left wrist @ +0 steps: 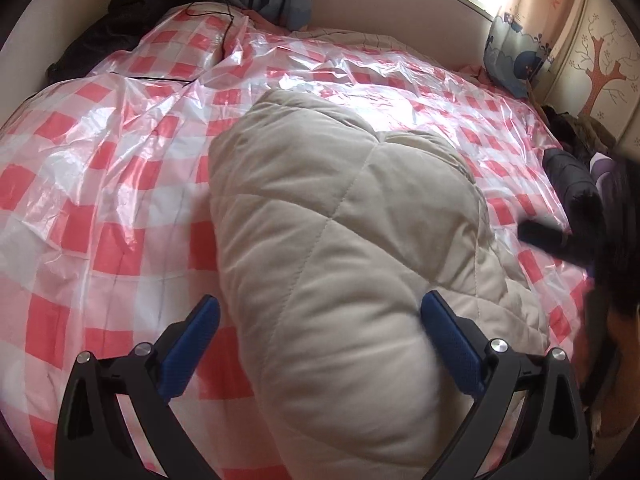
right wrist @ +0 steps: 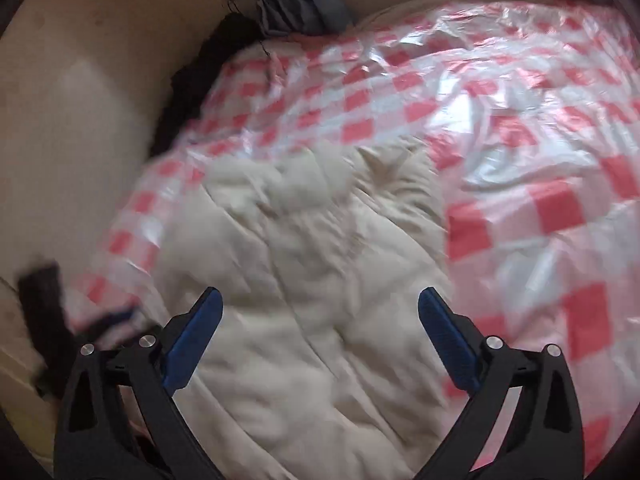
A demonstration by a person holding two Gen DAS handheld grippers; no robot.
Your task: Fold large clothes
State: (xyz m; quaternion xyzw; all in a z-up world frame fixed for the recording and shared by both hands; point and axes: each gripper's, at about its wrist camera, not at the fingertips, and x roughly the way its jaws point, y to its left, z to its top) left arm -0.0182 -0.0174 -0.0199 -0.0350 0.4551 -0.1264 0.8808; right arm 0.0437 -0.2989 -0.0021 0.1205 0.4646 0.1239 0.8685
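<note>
1. The cream quilted garment (left wrist: 340, 248), a padded coat by its stitching, lies bundled on the bed, on the red-and-white checked plastic sheet (left wrist: 100, 184) that covers it. It sits toward the near edge of the bed, roughly midway along it, well apart from the far corners.
2. The left gripper (left wrist: 320, 344) is released, its blue pads spread wide on either side of the garment's near end and pinching nothing.
3. The right gripper (right wrist: 320, 340) is likewise spread open above the garment (right wrist: 304, 280), holding nothing; its view is blurred, so contact with the cloth cannot be judged.
4. Judging by the rounded, doubled-over bulk, a fold is already in place and the step in hand looks like a release between folds, or a check of the bundle.
5. The next move likely calls for both grippers to pinch a free edge or the thick end and bring it over evenly; the puffy filling may spring back, and the slick plastic could let the bundle slide.
6. A dark garment (left wrist: 572, 184) lies near the right edge of the bed.
</note>
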